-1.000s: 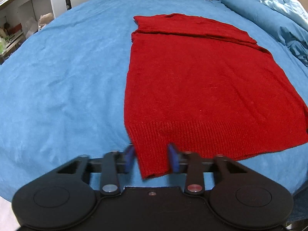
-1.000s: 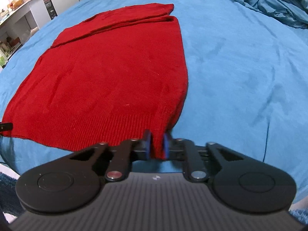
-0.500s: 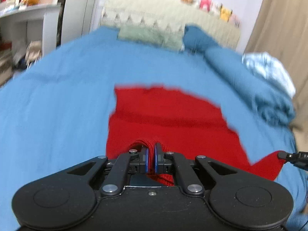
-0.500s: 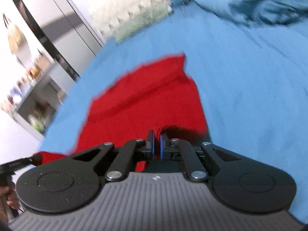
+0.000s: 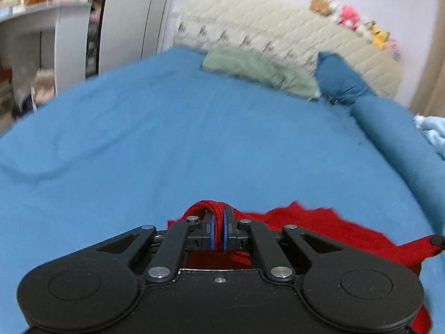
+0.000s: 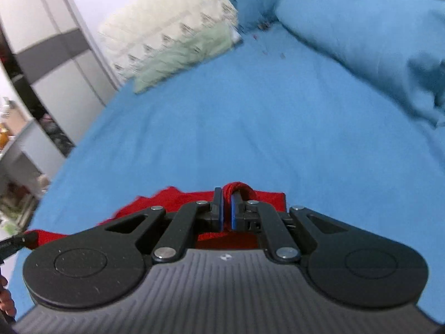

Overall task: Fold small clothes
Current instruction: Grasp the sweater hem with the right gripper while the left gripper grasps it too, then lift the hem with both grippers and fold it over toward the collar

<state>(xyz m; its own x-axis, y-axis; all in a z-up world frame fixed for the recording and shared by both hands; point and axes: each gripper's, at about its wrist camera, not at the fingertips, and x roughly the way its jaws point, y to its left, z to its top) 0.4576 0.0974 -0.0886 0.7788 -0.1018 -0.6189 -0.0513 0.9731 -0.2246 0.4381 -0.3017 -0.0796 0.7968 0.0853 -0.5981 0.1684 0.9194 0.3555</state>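
A red knit sweater (image 5: pixel 311 224) lies on the blue bed, mostly hidden below both grippers. My left gripper (image 5: pixel 218 229) is shut on the sweater's hem, with a bunch of red knit bulging over its blue pads. My right gripper (image 6: pixel 226 213) is shut on the sweater (image 6: pixel 172 203) at the other hem corner. Both hold the hem lifted above the bedsheet (image 5: pixel 194 139). The right gripper's tip shows at the right edge of the left wrist view (image 5: pixel 438 240), and the left gripper's tip at the left edge of the right wrist view (image 6: pixel 14 243).
A green pillow (image 5: pixel 256 69) and a blue bolster (image 5: pixel 342 80) lie at the headboard. A rumpled blue duvet (image 6: pixel 375 41) is on the bed's right side. A wardrobe (image 5: pixel 130 19) and white shelves (image 5: pixel 33 41) stand left of the bed.
The left gripper shut on the hem, both grippers lifted it and carried it forward over the sweater toward the headboard. Far less red cloth shows ahead now.
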